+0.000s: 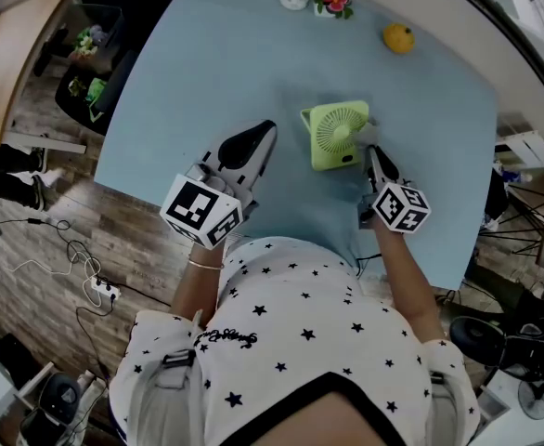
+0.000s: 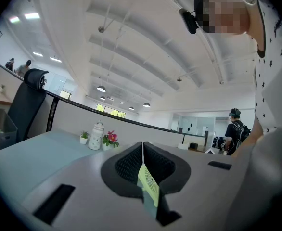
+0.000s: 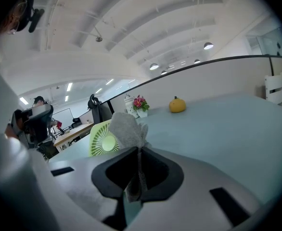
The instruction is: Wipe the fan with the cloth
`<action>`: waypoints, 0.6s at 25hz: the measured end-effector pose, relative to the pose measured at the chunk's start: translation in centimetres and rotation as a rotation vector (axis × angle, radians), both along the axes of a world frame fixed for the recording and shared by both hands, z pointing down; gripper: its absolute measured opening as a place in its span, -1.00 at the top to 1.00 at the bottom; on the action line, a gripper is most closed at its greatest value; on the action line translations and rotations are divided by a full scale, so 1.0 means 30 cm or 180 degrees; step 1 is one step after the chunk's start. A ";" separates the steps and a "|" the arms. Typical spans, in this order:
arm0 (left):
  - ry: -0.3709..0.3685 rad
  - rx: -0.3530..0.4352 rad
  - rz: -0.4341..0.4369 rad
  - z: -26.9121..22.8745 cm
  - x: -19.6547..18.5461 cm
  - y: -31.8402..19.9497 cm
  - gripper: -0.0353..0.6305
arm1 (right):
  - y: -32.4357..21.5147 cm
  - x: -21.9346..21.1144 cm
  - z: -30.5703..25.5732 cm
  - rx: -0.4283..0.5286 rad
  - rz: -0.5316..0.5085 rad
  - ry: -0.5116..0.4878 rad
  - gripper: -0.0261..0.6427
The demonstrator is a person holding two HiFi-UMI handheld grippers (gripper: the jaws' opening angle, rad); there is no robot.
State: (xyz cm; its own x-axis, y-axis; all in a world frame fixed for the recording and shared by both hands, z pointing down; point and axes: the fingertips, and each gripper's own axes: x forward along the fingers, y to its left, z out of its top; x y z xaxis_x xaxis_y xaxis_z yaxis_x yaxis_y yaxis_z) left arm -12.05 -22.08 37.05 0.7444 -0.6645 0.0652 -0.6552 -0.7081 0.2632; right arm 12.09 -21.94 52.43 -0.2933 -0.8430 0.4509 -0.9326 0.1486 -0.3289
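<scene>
Right gripper view: our right gripper [image 3: 139, 153] is clenched on the grey cloth [image 3: 125, 127], its free tuft at the right side of the green fan [image 3: 101, 141], which stands upright near the centre of the head view on the blue table [image 1: 207, 72]. Our left gripper [image 2: 142, 150] is closed on nothing, just left of the fan and apart from it. We judge light pressure best, sweeping the cloth across the fan's front while the left steadies it against tipping.
</scene>
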 end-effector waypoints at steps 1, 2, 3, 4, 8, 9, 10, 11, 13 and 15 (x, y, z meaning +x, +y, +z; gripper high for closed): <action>-0.0001 -0.0001 -0.0002 0.000 0.000 0.000 0.80 | -0.001 -0.002 -0.004 0.0010 -0.0005 0.0001 0.85; -0.0003 -0.0001 -0.0004 0.001 0.000 0.001 0.80 | -0.001 -0.006 -0.011 0.0031 -0.0019 0.0003 0.85; -0.0005 -0.0001 -0.0004 0.003 0.001 0.001 0.80 | 0.000 -0.015 -0.022 0.0067 -0.0046 0.0003 0.85; -0.0006 -0.0001 -0.0004 0.006 0.000 0.001 0.80 | 0.001 -0.031 -0.038 0.0118 -0.0090 -0.0001 0.85; 0.0003 -0.0013 -0.0007 0.010 -0.001 0.002 0.80 | 0.019 -0.164 -0.107 0.0333 -0.0468 -0.0119 0.85; 0.0004 -0.0015 -0.0006 0.010 0.001 0.003 0.80 | 0.030 -0.208 -0.114 0.0350 -0.0603 -0.0157 0.85; 0.0005 -0.0016 -0.0003 0.010 0.004 0.004 0.80 | 0.043 -0.253 -0.114 0.0344 -0.0743 -0.0182 0.85; 0.0005 -0.0018 0.0001 0.010 0.006 0.004 0.80 | 0.057 -0.295 -0.107 0.0320 -0.0875 -0.0187 0.85; 0.0000 -0.0025 0.0005 0.011 0.008 0.005 0.80 | 0.081 -0.359 -0.079 0.0243 -0.1070 -0.0155 0.85; -0.0006 -0.0029 -0.0002 0.014 0.002 0.004 0.80 | 0.097 -0.392 -0.045 0.0155 -0.1148 -0.0123 0.85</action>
State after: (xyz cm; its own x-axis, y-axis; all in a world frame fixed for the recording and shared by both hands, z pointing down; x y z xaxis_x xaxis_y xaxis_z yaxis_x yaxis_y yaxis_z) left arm -11.98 -21.96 37.47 0.7440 -0.6643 0.0727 -0.6560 -0.7054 0.2684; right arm 0.32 -19.01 51.08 -0.5917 -0.7024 0.3957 -0.8044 0.4820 -0.3474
